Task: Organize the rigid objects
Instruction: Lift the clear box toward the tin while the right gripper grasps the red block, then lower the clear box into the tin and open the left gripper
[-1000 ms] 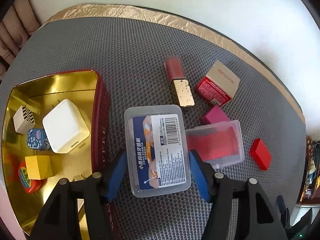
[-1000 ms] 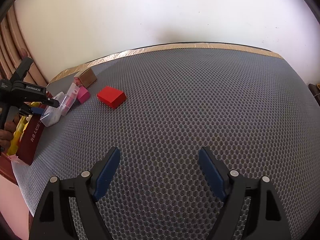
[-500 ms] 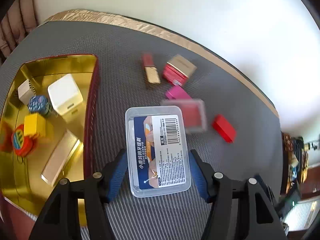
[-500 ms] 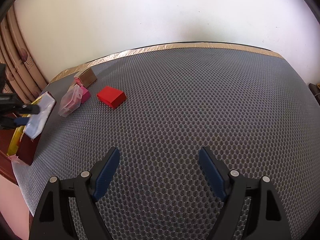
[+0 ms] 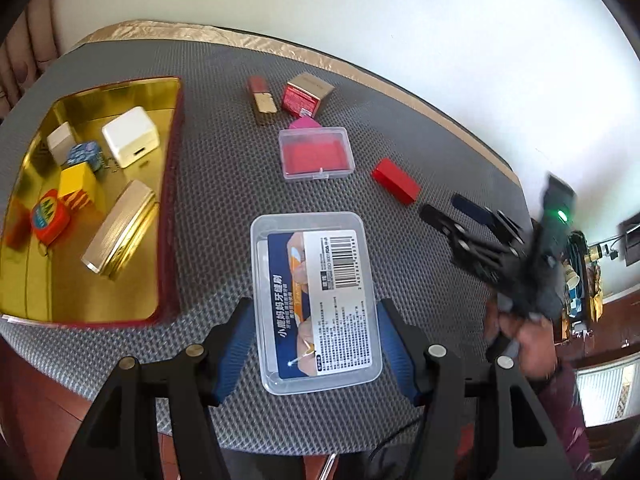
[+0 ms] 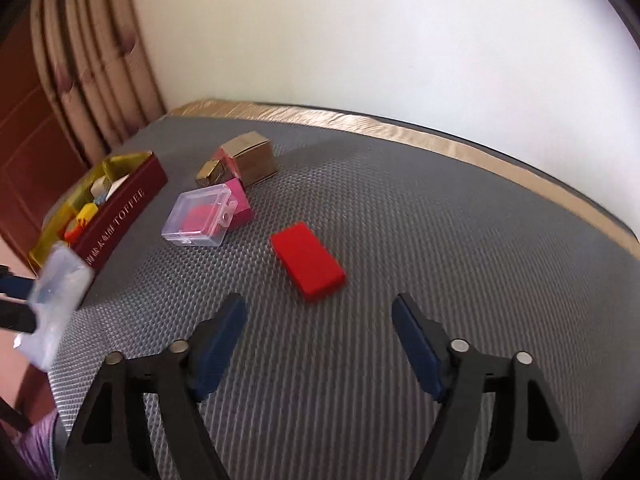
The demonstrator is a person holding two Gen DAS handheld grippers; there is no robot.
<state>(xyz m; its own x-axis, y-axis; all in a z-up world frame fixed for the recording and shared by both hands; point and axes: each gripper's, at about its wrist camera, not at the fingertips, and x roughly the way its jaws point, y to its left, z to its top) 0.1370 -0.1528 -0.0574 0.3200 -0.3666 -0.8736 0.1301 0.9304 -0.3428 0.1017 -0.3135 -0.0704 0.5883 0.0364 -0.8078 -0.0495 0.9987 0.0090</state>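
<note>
My left tool grips the clear labelled toothpick box by its long sides, both blue pads pressed on it, lifted above the bench. The red-and-gold tin sits ahead and to the left of this tool; already inside: white cube, yellow block, flat gold case, round red tape measure, small patterned pieces. Judged roughly half done. Still loose on the bench, ahead of the left tool: small clear case with red contents, pink block, lipstick, red-and-gold carton, red block. My right tool is empty, jaws fairly wide and just closing a little; the red block lies on the bench just ahead of its tips, slightly left of centre, not yet between them. Likely next: box into the tin, red block picked.
</note>
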